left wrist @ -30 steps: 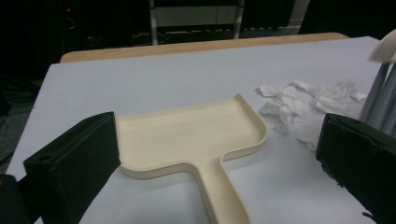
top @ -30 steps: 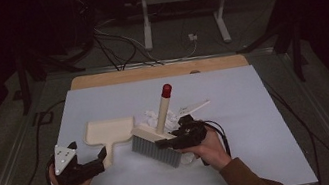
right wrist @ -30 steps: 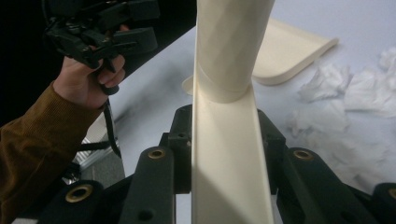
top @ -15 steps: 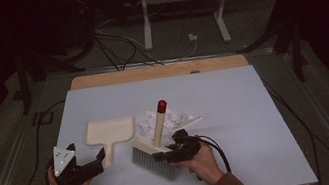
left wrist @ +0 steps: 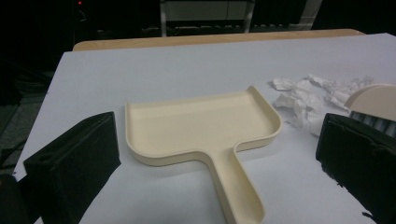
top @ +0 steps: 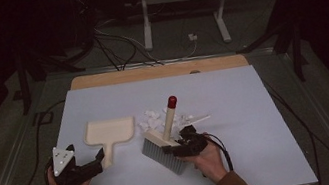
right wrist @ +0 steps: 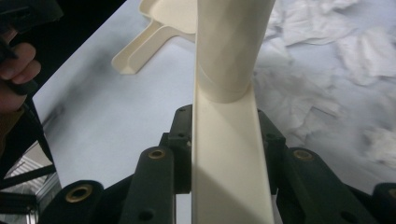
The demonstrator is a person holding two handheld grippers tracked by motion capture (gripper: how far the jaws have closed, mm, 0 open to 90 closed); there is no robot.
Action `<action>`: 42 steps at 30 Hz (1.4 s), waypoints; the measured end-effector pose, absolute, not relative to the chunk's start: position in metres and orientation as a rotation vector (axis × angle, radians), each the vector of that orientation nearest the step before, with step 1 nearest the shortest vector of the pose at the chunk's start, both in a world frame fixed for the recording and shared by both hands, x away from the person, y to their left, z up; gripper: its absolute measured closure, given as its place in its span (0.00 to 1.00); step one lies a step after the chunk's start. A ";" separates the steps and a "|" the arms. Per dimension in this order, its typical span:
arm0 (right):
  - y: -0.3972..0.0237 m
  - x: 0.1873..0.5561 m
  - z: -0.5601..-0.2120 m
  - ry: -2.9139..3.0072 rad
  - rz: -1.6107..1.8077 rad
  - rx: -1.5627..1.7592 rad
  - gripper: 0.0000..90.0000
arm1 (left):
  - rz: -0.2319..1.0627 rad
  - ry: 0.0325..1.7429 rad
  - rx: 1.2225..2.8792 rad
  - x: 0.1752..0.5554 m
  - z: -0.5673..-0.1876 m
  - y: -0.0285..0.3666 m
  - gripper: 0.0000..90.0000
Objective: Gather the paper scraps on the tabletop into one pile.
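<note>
Brush sits clamped in our right gripper, just right of the dustpan; paper scraps lie beyond. We sweep leftward, bristles low. Left gripper, jaws apart, seemingly straddles the dustpan's handle.

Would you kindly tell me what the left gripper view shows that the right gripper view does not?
Left gripper view alone: the whole dustpan tray, lying between its open claw jaws, and the table's wooden far edge. Right gripper view alone: the brush back clamped in its claw, and the other hand. Both: the dustpan handle, the torn paper scraps and the white tabletop.
</note>
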State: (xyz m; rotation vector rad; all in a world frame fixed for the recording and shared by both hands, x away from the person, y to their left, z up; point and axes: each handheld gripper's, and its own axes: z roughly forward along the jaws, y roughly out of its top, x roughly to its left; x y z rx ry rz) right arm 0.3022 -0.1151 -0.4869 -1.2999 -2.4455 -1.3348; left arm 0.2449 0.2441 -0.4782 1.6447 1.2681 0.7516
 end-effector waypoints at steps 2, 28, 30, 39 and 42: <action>-0.119 0.304 -0.487 -2.442 -1.337 -1.323 0.76 | 0.753 1.270 1.647 0.245 -0.478 0.244 0.01; -0.172 0.322 -0.480 -2.446 -1.356 -1.575 0.76 | 0.747 1.282 1.650 0.246 -0.480 0.244 0.01; -0.174 0.321 -0.477 -2.434 -1.377 -1.570 0.76 | 0.748 1.283 1.651 0.246 -0.480 0.245 0.01; -0.176 0.319 -0.451 -2.386 -1.499 -1.524 0.76 | 0.745 1.284 1.651 0.246 -0.480 0.244 0.01; -0.174 0.319 -0.446 -2.382 -1.519 -1.522 0.76 | 0.744 1.285 1.649 0.246 -0.480 0.244 0.01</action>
